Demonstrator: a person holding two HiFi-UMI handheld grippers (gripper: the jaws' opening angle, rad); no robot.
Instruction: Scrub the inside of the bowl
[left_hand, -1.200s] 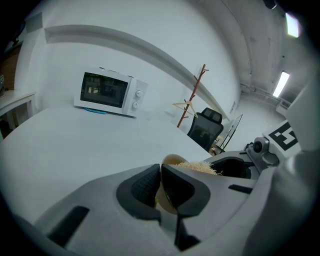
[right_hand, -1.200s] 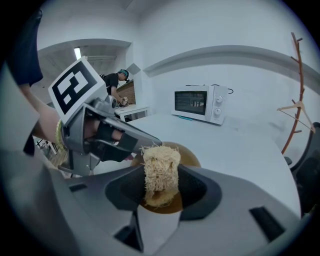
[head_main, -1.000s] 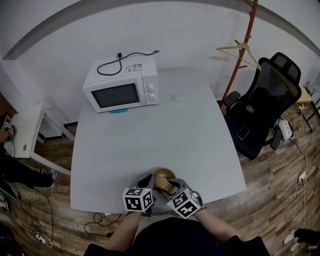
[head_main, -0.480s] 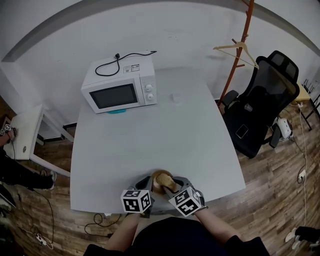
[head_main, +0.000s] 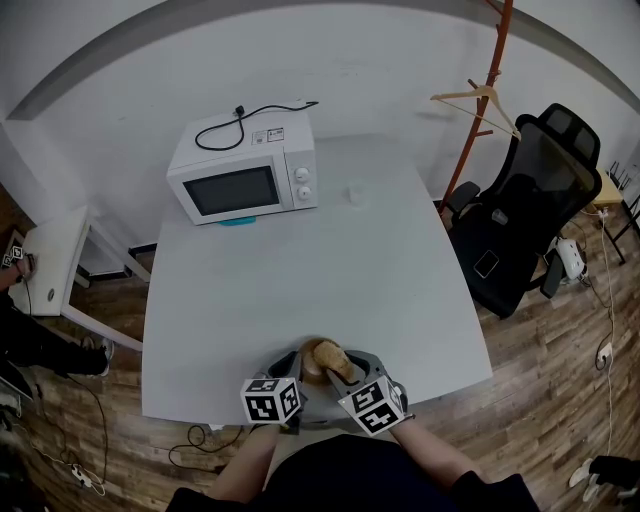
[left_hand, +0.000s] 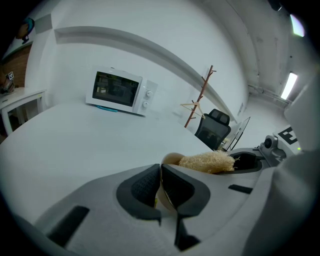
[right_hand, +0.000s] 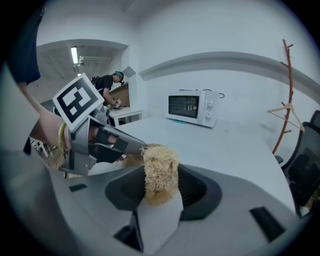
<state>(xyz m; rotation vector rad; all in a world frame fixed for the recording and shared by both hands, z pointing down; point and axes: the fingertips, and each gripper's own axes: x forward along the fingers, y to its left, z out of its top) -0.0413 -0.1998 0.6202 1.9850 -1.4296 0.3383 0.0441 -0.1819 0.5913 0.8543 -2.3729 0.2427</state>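
Hand-held grippers (left_hand: 161, 182) (right_hand: 157, 189): two; bowl (left_hand: 170, 159), scrubber (right_hand: 159, 169): one each

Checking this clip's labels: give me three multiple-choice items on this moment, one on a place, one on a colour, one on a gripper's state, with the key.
1. Where does the microwave stand?
A. on the floor
B. on the table, at its far left
C. on a shelf

2. What colour is the office chair?
A. red
B. white
C. black

3. What is the right gripper doing?
A. shut on the scrubber
B. open and empty
C. shut on a hanger

Key: B, it sits on the tabletop far from the person; C, its seat and back are black; A, its fingers clamp the straw-coloured fibrous scrubber.
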